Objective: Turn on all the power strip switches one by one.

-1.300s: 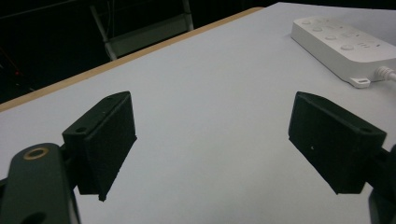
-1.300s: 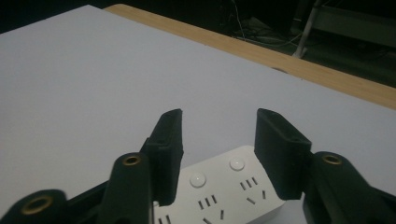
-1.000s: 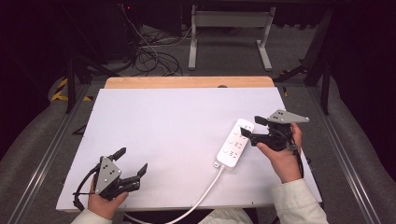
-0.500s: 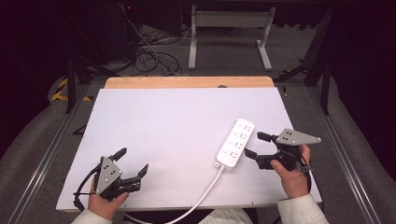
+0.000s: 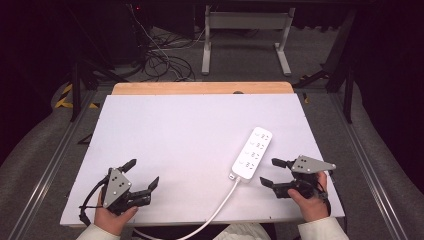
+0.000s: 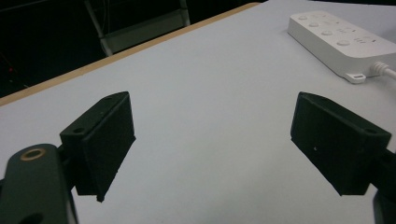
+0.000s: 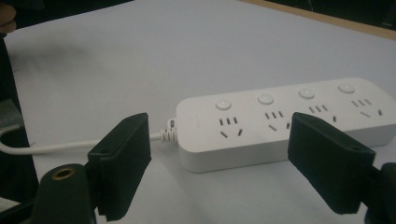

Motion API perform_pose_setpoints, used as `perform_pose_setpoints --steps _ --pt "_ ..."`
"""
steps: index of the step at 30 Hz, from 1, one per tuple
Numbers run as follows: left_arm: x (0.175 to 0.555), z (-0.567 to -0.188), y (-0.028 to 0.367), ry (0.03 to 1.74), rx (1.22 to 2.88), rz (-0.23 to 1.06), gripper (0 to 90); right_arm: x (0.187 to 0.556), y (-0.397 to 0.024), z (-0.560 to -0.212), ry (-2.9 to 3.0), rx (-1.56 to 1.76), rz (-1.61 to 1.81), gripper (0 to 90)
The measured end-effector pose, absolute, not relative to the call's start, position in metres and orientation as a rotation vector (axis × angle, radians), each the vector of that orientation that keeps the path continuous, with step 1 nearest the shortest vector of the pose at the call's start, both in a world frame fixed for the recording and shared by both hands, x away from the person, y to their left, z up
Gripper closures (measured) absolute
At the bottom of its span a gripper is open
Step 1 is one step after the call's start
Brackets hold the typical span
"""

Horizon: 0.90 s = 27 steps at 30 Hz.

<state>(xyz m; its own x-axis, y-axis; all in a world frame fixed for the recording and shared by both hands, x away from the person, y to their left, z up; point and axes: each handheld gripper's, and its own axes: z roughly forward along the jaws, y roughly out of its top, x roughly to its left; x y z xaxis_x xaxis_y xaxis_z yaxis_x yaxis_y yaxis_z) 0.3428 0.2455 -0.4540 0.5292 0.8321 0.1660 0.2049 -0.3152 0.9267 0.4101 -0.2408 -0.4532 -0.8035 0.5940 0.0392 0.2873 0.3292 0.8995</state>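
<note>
White power strip (image 5: 252,153) right of centre on table (image 5: 175,130), cord (image 5: 215,210) running off near edge, right gripper (image 5: 274,172) released just beside it, four sockets and buttons legible in right gripper view, left gripper (image 5: 142,174) released near-left, well apart.

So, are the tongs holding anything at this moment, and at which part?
Nothing is held. The left tongs are open over bare table, and the right tongs are open beside the power strip, not touching it.

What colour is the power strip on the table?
White, cable included: the power strip shows best in the right gripper view.
</note>
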Motion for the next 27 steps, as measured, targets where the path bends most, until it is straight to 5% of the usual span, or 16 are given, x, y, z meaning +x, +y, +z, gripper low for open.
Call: perform_pose_setpoints --steps 27 --pt "0.342 -0.456 0.247 0.855 1.829 0.82 14.0 0.403 -0.231 -0.476 2.339 0.763 1.334 18.7"
